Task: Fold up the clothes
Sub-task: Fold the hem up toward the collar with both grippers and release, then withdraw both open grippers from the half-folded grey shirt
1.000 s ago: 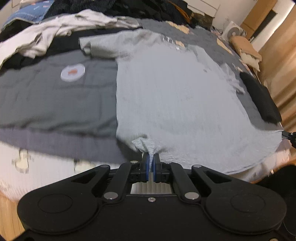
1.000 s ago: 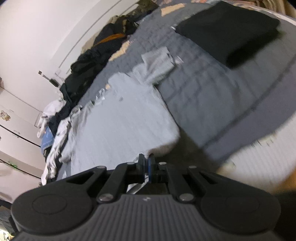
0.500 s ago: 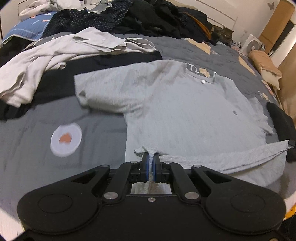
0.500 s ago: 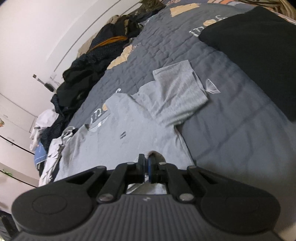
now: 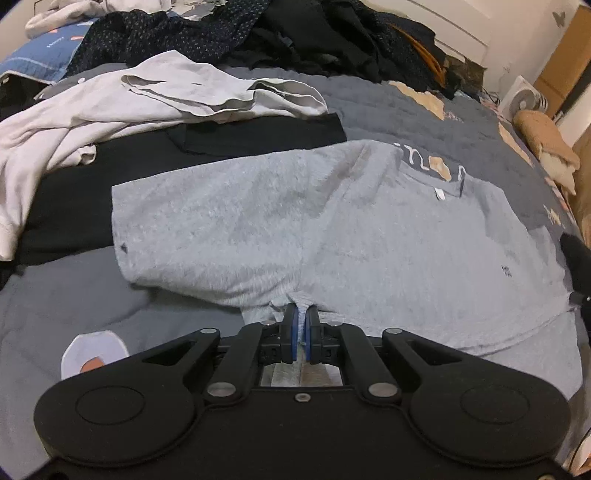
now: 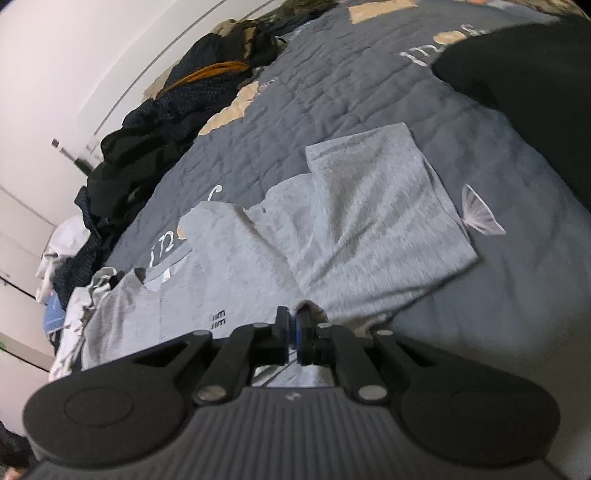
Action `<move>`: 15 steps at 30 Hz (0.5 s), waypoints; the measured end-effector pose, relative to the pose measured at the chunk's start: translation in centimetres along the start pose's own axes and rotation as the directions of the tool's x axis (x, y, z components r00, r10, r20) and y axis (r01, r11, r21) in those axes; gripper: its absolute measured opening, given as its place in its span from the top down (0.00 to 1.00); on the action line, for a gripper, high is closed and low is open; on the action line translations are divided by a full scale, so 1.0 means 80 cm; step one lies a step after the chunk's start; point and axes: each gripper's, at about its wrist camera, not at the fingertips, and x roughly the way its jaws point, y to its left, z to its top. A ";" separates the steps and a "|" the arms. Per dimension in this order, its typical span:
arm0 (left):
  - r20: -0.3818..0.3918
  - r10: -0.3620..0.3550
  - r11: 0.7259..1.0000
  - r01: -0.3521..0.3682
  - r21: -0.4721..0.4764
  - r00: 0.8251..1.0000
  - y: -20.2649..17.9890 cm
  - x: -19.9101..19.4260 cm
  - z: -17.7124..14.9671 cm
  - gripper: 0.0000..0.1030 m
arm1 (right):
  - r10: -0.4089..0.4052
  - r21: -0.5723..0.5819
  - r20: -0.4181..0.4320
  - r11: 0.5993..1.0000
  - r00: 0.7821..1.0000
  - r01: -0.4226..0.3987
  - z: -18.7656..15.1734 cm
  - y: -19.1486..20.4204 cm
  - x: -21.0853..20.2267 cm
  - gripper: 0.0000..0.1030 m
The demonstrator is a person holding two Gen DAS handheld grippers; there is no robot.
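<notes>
Across the middle of the bed lies the grey T-shirt [image 5: 351,229], a soft heathered knit spread front-up on the dark grey quilted cover [image 6: 351,85], its lower edge doubled up over the body so a fold line runs across near the grippers. A small white label [image 5: 439,194] shows inside the curved neckline, and one short sleeve [image 6: 373,199] lies out flat as a rough rectangle. The left gripper [image 5: 302,325] has its blue-padded jaws pinched together on a bunched tuft of the shirt's hem; the right gripper [image 6: 293,334] is likewise clamped on a puckered bit of the same fabric (a small printed mark sits just beside it). Beyond the shirt a crumpled white garment [image 5: 110,107] drapes over flat black cloth [image 5: 236,138], with a heap of dark clothes [image 5: 295,33] behind. A black folded piece [image 6: 528,88] rests at the right.
</notes>
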 end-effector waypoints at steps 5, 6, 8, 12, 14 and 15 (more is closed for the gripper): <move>0.047 0.012 0.999 -0.009 -0.051 0.999 0.008 -0.010 0.008 0.88 | -0.071 -0.078 0.098 0.994 0.993 0.079 0.008 0.007 0.001 0.91; 0.055 0.012 0.999 -0.010 -0.044 0.998 0.006 -0.014 0.004 0.87 | -0.074 -0.086 0.130 0.993 0.989 0.086 0.008 0.007 -0.007 0.89; 0.068 0.008 1.000 -0.008 -0.002 0.998 -0.005 -0.022 -0.009 0.87 | -0.074 -0.119 0.171 0.988 0.982 0.095 0.007 0.009 -0.020 0.86; 0.092 -0.001 0.996 -0.006 0.084 0.996 -0.027 -0.037 -0.037 0.75 | -0.061 -0.231 0.149 0.968 0.987 0.094 -0.017 0.027 -0.044 0.73; 0.103 -0.007 0.992 -0.006 0.126 0.995 -0.038 -0.045 -0.051 0.71 | -0.043 -0.254 0.122 0.964 0.992 0.073 -0.039 0.036 -0.049 0.69; 0.109 -0.010 0.989 -0.007 0.148 0.994 -0.044 -0.049 -0.058 0.71 | -0.033 -0.266 0.108 0.962 0.994 0.061 -0.050 0.040 -0.051 0.69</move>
